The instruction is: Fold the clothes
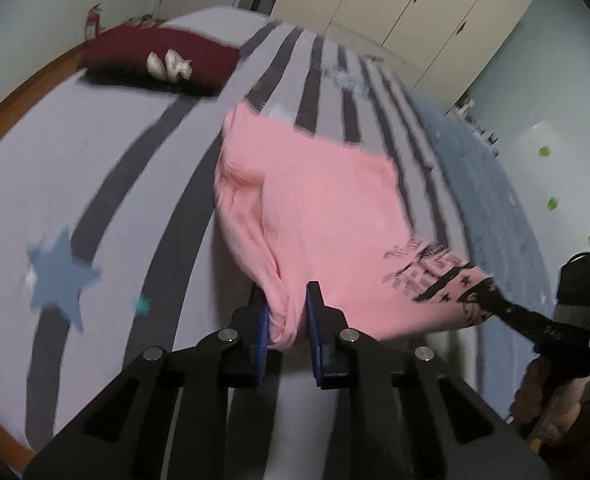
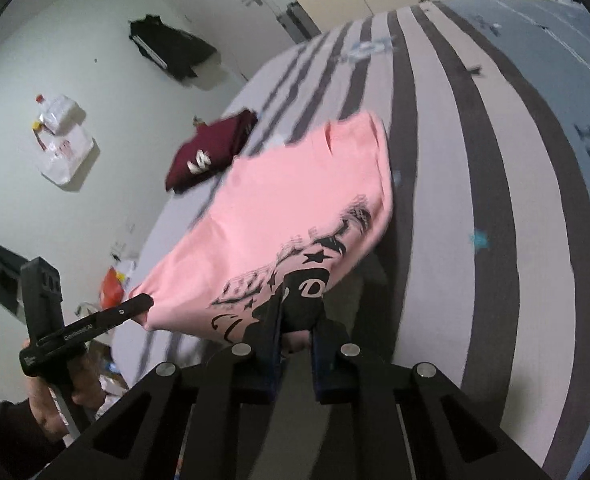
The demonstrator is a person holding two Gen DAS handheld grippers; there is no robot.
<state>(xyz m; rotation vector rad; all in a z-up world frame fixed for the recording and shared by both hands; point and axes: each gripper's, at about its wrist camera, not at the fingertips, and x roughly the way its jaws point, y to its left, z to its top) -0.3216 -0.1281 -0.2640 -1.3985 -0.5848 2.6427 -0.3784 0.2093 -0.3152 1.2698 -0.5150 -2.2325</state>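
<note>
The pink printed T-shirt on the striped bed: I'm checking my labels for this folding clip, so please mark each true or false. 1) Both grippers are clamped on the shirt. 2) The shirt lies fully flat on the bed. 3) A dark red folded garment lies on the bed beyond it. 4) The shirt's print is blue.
1) True: the left gripper and right gripper each pinch the near edge of the pink printed T-shirt.
2) False: its near edge is lifted off the grey-striped bed cover.
3) True: the dark red folded garment lies there.
4) False: the print is black.
</note>
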